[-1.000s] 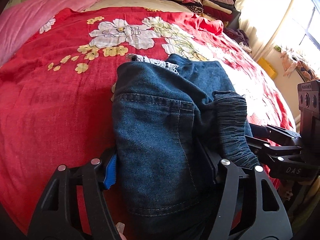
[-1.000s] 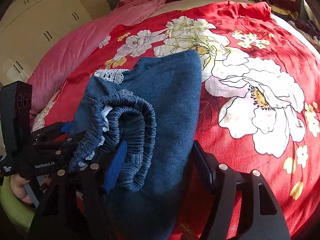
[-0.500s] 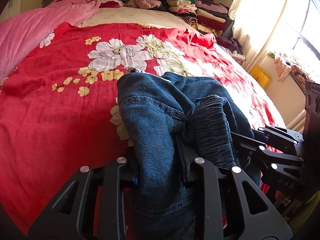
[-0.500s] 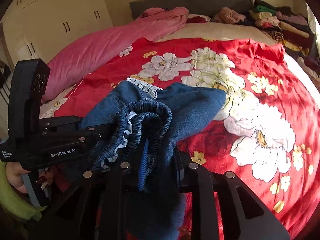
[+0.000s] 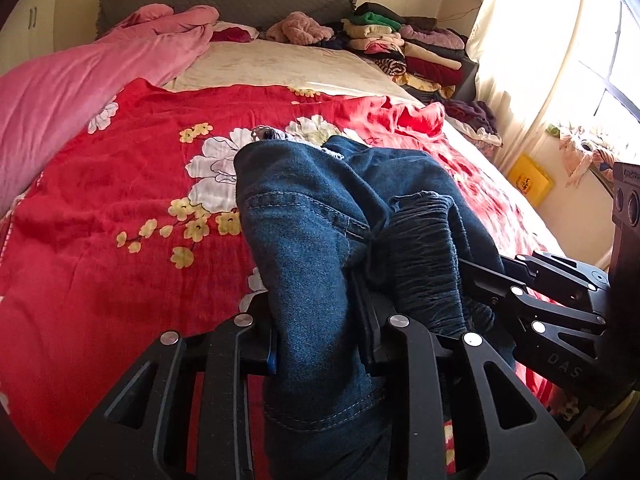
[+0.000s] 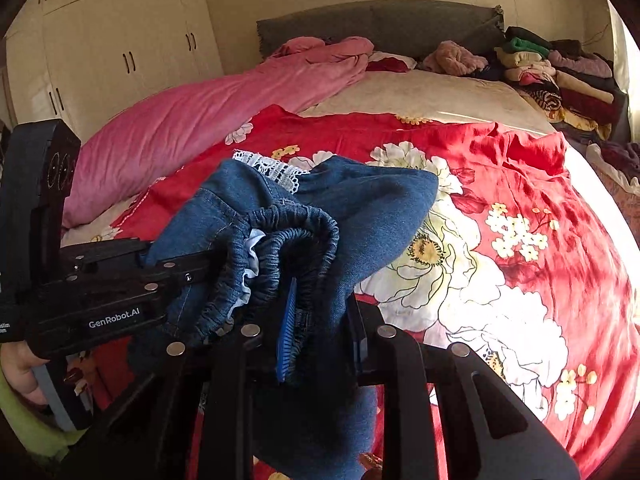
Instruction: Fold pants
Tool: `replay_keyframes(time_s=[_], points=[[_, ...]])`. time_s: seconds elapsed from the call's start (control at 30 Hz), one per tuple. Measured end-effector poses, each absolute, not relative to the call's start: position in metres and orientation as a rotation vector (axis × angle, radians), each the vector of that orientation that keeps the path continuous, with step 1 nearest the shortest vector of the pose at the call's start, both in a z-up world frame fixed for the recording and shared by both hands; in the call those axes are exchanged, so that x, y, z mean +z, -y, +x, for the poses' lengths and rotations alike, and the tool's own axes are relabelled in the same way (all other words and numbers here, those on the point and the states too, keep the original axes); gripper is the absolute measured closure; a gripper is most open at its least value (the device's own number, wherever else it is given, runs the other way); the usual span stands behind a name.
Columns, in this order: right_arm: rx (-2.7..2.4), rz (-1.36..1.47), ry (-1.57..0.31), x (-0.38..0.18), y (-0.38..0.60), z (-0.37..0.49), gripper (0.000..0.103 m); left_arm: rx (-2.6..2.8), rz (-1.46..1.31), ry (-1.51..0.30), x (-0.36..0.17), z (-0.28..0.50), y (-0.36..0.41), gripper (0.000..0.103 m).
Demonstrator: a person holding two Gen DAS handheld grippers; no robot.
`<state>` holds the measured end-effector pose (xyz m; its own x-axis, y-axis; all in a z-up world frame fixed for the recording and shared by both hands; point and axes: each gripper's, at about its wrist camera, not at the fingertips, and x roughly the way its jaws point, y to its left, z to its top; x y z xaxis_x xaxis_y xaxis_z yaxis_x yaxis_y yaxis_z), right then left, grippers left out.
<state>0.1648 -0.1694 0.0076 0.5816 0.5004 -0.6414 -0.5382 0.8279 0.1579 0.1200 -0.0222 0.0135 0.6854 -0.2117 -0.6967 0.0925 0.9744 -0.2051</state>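
Folded blue denim pants (image 5: 320,216) with an elastic waistband (image 6: 296,236) and white lace trim (image 6: 276,170) are held up above the red floral bedspread (image 5: 120,208). My left gripper (image 5: 320,340) is shut on the near edge of the pants. My right gripper (image 6: 320,328) is shut on the bunched waistband side. In the left wrist view the right gripper (image 5: 532,304) comes in from the right beside the pants. In the right wrist view the left gripper (image 6: 120,280) comes in from the left.
A pink duvet (image 5: 80,80) lies along the bed's left side. Stacks of folded clothes (image 5: 404,48) sit at the far right by the grey headboard (image 6: 380,20). A bright curtained window (image 5: 560,40) is on the right, cream wardrobes (image 6: 120,52) on the left.
Both grippers closed on the pants and lifted them off the bedspread; the pants bunched narrower and the views tilted up toward the headboard.
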Motion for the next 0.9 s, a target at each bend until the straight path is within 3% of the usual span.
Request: replay_keyframes(time_s=[0.33,0.43,0.5,0.57,0.63,0.83,0.9], points=[[0.578,-0.052,-0.768,-0.009,0.168,0.183,0.082,-0.154,-0.161,-0.817,0.002,0.136,0.023,0.082],[0.52,-0.072,-0.818,-0.021,0.17,0.191,0.074,-0.128,-0.153,-0.852,-0.011,0.14,0.023,0.073],[0.481,-0.08,-0.872,-0.033,0.174,0.196,0.057,-0.107,-0.149,-0.883,-0.022,0.142,0.021,0.066],[0.456,-0.073,-0.913,-0.045,0.179,0.2,0.047,-0.097,-0.145,-0.907,-0.032,0.143,0.02,0.06],[0.456,-0.042,-0.937,-0.055,0.185,0.203,0.045,-0.09,-0.14,-0.923,-0.039,0.144,0.018,0.053],[0.441,-0.041,-0.908,-0.049,0.187,0.193,0.045,-0.094,-0.16,-0.922,-0.039,0.141,0.013,0.046],[0.437,-0.023,-0.884,-0.04,0.192,0.184,0.043,-0.094,-0.178,-0.911,-0.034,0.135,0.01,0.035]])
